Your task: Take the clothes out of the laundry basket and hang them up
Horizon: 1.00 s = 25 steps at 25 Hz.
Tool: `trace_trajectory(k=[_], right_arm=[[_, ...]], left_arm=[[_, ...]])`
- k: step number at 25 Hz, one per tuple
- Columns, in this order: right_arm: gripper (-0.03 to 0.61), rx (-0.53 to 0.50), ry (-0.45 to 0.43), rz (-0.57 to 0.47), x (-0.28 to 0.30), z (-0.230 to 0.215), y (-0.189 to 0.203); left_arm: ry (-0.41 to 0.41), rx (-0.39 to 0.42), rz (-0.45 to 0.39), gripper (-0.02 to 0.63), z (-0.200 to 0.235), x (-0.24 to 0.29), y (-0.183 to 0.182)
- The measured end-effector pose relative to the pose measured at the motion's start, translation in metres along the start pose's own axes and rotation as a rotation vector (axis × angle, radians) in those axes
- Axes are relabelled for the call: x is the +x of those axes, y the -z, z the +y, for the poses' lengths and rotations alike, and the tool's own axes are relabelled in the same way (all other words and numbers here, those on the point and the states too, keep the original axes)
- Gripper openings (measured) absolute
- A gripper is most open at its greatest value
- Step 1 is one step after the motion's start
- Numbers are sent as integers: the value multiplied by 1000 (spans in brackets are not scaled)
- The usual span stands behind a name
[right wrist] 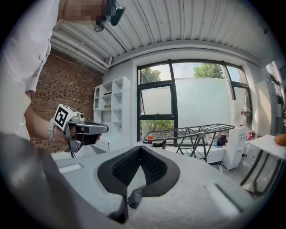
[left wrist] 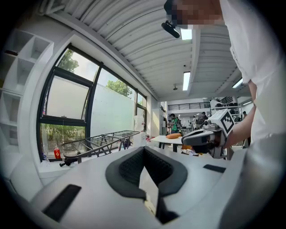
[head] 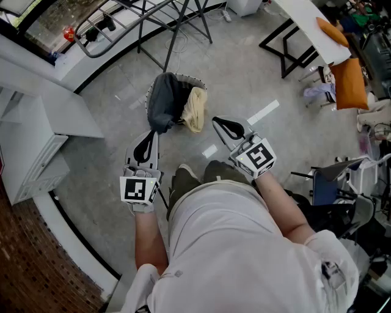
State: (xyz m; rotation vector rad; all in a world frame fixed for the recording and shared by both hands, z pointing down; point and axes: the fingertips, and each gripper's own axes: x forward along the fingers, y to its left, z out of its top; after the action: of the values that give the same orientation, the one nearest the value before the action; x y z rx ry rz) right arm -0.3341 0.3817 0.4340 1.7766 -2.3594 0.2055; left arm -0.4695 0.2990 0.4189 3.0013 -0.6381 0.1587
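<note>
The laundry basket stands on the grey floor just ahead of the person's feet. A dark grey garment hangs over its left rim, and a beige garment lies beside it inside. My left gripper is shut and empty, its tip close to the dark garment's lower edge. My right gripper is also shut and empty, a little to the right of the basket. The metal drying rack stands beyond the basket by the window. It also shows as the rack in the left gripper view and the rack in the right gripper view.
A white shelf unit lines the left wall. At the upper right there is a white table with black legs and an orange cushion. A blue chair and clutter fill the right side. A red bottle sits on the window sill.
</note>
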Motion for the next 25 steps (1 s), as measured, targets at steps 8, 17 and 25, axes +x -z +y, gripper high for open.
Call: trace_trajectory(k=[8,17,25], right_arm=[[6,-19,17,11,38,23,-4],[6,42,29,-1,62,9,-1],[6,-48,-40,76,104,-31,16]], left_arm=[[18,-2,-11,0,40,-12,9],[-26,-19,31,2,73,-15,38],[-167,-27,103,2,106,2,59]])
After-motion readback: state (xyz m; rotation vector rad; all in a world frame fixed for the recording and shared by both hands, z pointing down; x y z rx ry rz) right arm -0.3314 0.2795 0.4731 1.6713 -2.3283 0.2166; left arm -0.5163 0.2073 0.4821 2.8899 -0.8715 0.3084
